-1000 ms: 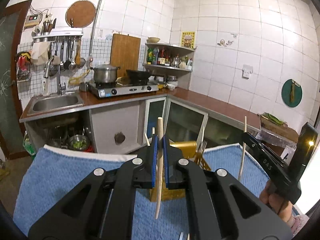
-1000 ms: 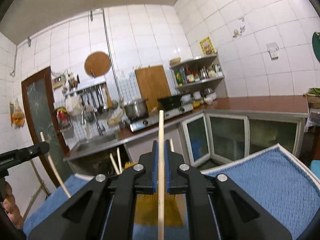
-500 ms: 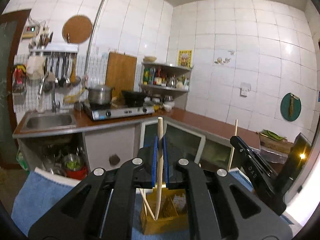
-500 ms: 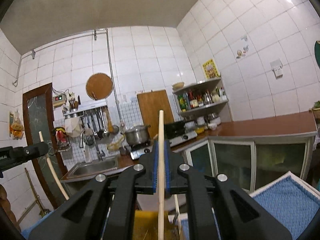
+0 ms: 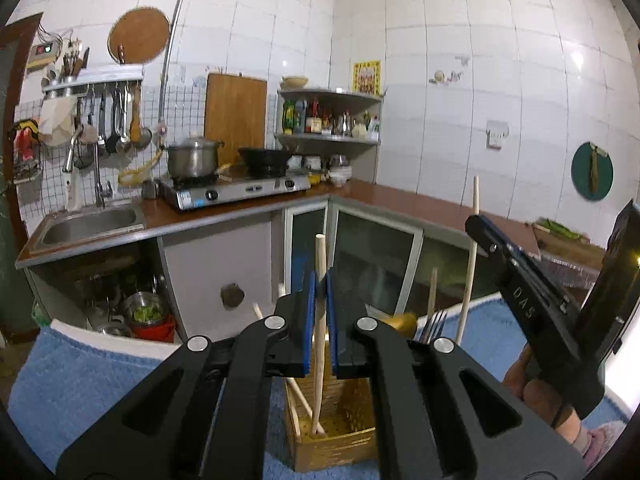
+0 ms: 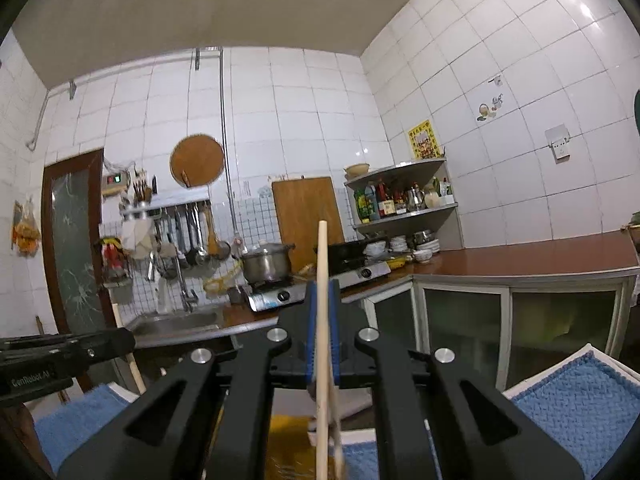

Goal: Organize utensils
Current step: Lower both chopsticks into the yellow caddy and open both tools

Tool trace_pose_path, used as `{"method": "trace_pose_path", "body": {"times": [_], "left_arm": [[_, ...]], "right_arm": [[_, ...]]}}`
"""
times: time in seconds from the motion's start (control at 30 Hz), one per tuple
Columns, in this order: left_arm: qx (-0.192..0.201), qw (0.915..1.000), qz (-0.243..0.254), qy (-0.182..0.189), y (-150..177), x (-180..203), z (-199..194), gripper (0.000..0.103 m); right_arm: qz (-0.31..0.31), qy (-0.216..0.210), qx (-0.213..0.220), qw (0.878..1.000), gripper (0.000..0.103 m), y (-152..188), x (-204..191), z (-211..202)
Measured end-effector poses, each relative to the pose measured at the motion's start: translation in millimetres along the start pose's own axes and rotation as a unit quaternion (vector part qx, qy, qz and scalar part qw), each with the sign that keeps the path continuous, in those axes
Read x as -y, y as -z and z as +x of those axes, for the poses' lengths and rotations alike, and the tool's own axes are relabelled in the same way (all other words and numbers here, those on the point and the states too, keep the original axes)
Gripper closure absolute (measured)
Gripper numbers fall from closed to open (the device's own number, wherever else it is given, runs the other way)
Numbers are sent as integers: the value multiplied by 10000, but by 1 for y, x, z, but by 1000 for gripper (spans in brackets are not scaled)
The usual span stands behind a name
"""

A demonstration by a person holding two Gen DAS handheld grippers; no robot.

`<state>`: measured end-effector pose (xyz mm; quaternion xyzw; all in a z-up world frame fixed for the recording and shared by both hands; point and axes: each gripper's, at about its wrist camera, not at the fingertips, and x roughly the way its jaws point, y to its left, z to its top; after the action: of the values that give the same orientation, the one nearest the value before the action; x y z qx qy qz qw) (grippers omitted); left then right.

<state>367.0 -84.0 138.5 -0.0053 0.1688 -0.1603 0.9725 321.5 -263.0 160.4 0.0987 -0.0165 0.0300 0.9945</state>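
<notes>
Left wrist view: your left gripper (image 5: 319, 280) is clamped on a wooden chopstick (image 5: 319, 340), its lower end already down inside the yellow utensil holder (image 5: 332, 436) standing on the blue towel (image 5: 100, 384). Your right gripper (image 6: 321, 312) is likewise pinched shut on a second chopstick (image 6: 322, 360), held upright above the holder's far side.

Risks, as judged:
- Your left stick leans among loose chopsticks already in the holder; releasing it at this tilt may let it cross them or tip out.
- Your right stick's tip is blurred in the right wrist view, so I cannot tell whether it is over a compartment; lowering blind may strike the rim.
- A fork (image 5: 430, 322) stands in the holder near your right stick and may snag it.

The two tools are close together over one small holder and could collide.
</notes>
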Motion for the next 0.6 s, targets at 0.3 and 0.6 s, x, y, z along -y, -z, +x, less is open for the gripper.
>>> {"method": "trace_pose_path", "body": {"times": [0.3, 0.6], "left_arm": [[-248, 9995, 68, -169, 42, -8, 13, 99], [-391, 9987, -107, -308, 53, -21, 6, 91]], "right_arm": [[-86, 2, -673, 9977, 97, 48, 6, 0], [-159, 1, -1250, 9920, 96, 72, 2, -8]]}}
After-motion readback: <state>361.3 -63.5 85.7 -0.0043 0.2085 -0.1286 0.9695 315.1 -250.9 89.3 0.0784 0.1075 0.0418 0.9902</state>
